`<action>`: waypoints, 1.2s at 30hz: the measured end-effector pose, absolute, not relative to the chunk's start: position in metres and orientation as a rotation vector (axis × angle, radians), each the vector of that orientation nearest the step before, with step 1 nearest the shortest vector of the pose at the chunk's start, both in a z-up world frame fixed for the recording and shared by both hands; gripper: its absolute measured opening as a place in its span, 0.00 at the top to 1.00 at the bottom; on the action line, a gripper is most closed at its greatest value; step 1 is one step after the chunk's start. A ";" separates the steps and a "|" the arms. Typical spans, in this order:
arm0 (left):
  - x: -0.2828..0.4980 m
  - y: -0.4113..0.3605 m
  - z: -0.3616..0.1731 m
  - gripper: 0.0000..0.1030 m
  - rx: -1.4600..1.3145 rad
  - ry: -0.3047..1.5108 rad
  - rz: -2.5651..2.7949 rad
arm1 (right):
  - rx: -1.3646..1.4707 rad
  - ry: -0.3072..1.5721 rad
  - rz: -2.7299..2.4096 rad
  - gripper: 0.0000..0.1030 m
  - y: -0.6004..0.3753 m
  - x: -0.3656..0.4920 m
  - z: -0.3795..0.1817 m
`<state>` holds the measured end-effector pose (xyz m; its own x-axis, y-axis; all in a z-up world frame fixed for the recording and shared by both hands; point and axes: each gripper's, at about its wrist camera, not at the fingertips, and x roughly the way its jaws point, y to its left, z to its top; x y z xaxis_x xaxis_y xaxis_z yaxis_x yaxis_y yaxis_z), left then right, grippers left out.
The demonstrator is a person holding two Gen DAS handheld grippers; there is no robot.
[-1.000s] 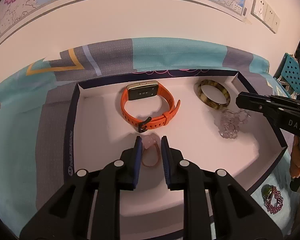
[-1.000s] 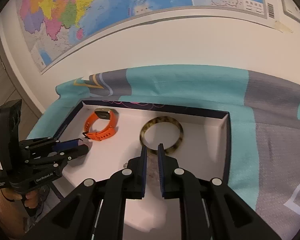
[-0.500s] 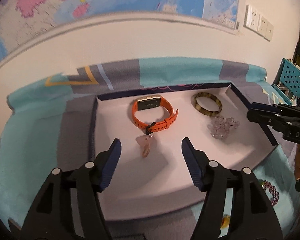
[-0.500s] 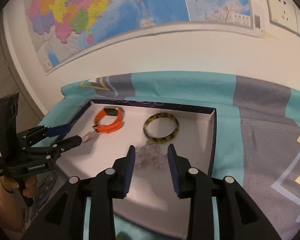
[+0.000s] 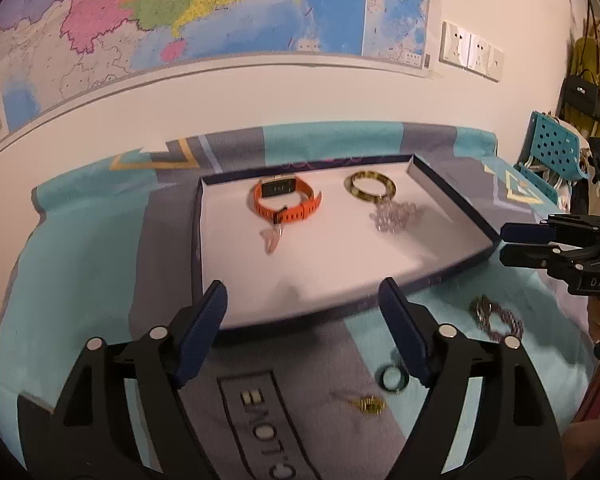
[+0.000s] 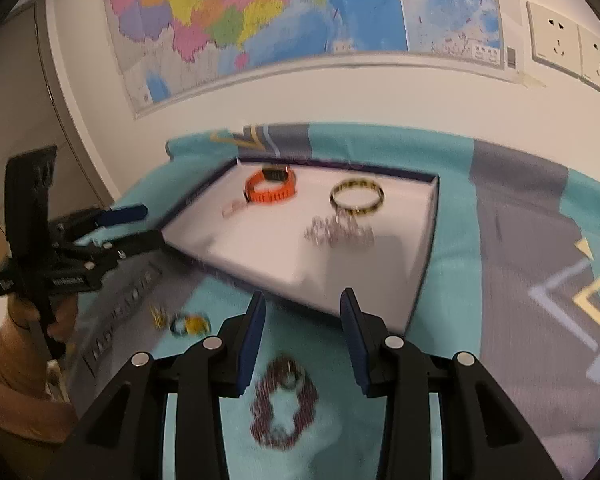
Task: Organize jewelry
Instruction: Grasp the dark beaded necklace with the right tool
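Motion blur softens the small pieces on the cloth: a gold trinket and a dark ring at lower centre of the left wrist view stay indistinct, and the ring is partly cut off by a finger. The left gripper has just been opening and stands spread wide with nothing between its jaws, short of the shallow white tray. In the tray lie an orange watch, a pale pink bracelet, a mottled tortoiseshell bangle and a clear beaded bracelet. The right gripper is parted and empty; a dark red beaded bracelet lies on the teal cloth just below its fingertips.
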<state>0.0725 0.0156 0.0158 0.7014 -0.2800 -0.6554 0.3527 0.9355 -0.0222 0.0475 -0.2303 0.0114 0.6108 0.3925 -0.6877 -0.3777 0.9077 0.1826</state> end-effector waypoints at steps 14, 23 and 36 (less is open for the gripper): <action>0.047 0.018 -0.010 0.24 0.100 0.781 -0.364 | -0.145 0.907 0.426 0.48 -0.212 0.011 -0.034; 0.044 0.015 -0.015 0.24 0.089 0.798 -0.369 | -0.119 0.891 0.437 0.96 -0.214 0.017 -0.032; 0.035 0.013 -0.017 0.24 0.098 0.797 -0.406 | 0.053 0.810 0.471 0.96 -0.235 0.017 -0.004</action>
